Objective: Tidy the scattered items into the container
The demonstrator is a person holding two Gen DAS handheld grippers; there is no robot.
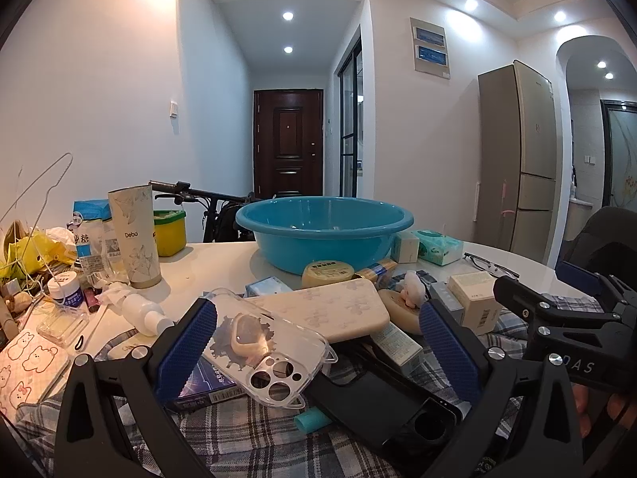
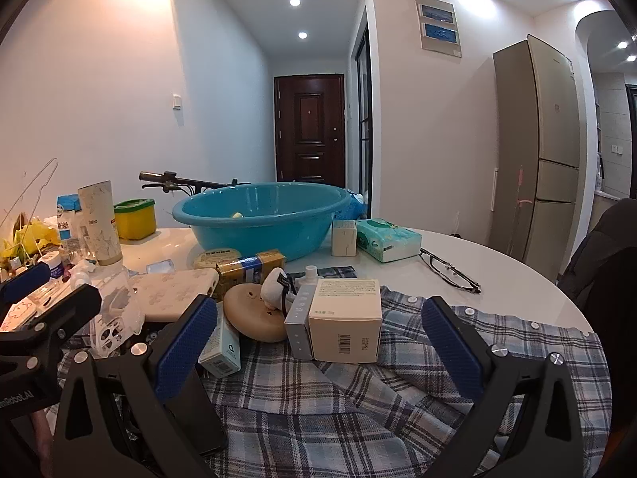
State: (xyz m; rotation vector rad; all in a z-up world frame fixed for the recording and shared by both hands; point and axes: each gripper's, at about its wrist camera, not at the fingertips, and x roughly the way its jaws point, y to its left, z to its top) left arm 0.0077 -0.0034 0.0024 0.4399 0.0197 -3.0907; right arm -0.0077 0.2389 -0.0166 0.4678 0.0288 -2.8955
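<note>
A clear phone case [image 1: 264, 352] with cut-out camera holes lies atop the scattered pile on a plaid shirt [image 2: 358, 398], between the wide-apart jaws of the left gripper [image 1: 318, 354]. Around it crowd a floral phone case [image 1: 330, 310], a black phone case [image 1: 382, 406] and a cream box [image 2: 344, 320] (barcode facing front), the last between the right gripper [image 2: 322, 352] jaws, also apart and empty. Behind, on the white worktop [image 2: 497, 275], the blue basin [image 2: 264, 215] holds a small yellowish item [image 2: 237, 215], too small to identify.

1 basin [image 1: 324, 223], 3 phone cases [image 1: 274, 352], 1 pr glasses [image 2: 450, 269].
</note>
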